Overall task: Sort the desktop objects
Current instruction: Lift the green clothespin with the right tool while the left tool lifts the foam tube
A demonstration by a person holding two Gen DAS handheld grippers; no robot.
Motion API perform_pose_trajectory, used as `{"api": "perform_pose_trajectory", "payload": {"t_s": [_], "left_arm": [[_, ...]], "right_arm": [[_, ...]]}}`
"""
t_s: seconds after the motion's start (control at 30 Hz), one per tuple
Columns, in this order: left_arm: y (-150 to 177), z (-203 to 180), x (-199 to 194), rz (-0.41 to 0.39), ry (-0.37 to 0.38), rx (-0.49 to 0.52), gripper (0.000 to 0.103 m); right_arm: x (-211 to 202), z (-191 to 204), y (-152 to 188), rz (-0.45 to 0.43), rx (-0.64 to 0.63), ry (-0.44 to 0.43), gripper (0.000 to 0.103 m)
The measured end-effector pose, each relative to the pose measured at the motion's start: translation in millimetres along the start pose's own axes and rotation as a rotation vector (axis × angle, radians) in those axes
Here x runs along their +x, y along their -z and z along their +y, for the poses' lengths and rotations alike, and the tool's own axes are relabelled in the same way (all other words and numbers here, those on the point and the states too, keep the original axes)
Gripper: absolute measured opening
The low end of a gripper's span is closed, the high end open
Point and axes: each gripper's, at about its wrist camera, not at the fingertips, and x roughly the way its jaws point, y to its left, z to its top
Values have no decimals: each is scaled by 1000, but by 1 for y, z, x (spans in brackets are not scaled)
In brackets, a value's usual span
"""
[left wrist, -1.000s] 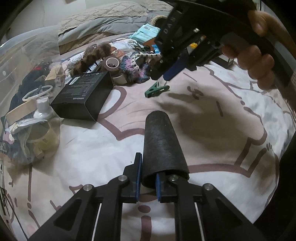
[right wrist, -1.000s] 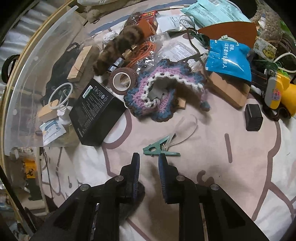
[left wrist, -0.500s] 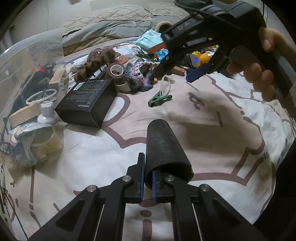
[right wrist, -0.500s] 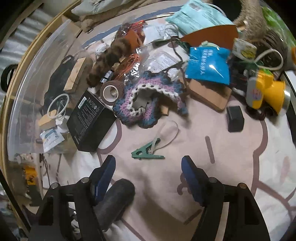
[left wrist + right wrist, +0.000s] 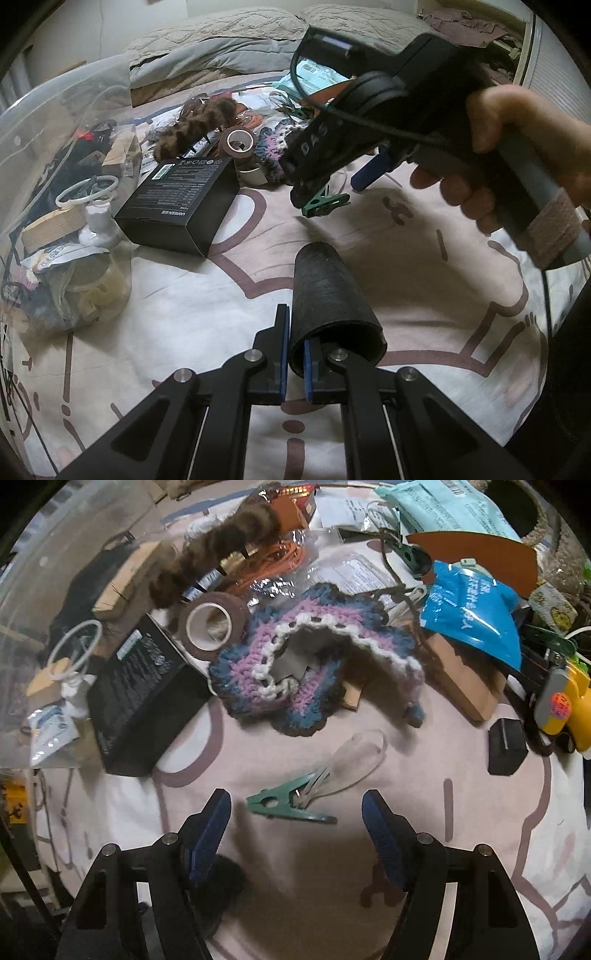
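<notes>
Bed sheet (image 5: 424, 886): pale, printed with brown outlines; bears everything listed.

Clear plastic bin (image 5: 55, 155): at the sheet's left edge, already holding a white ring, wood blocks and packets.

Black box (image 5: 181, 199): lies just beside the bin.

Crocheted piece (image 5: 306, 664): purple, blue and white, in the clutter beyond the clip; brown tape roll (image 5: 212, 622) touches its left side.

Dark felt tube (image 5: 328, 302): pinched by its near rim in the left gripper (image 5: 293, 354), jaws clenched on the tube wall.

Right gripper (image 5: 295, 819): jaws released and wide, pointed steeply down, straddling the clip without touching it.

Green clothes peg (image 5: 286, 805): flat on the sheet between the right pads, a clear loop threaded through its tail.

Risks, as judged: the peg lies thin on soft fabric, so closing pads may pinch sheet or skid it aside; the loop could snag; the tube, held by one thin wall, may slip.
</notes>
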Motion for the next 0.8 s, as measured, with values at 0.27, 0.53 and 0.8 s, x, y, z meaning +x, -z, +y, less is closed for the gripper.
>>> {"api": "perform_pose_trajectory", "payload": {"t_s": [0.27,0.53,0.8], "left_arm": [[-1,3,-1,1,-1,-9,7],[-3,3,-5,-6,-10,-14,7],[-9,5,-11,-26,-26,-17,7]], "right_arm": [[10,11,-1,-11,-67,87,59],[6,12,0,-29,-117,107,52],[-17,-4,5,-54,-92,39,52]]}}
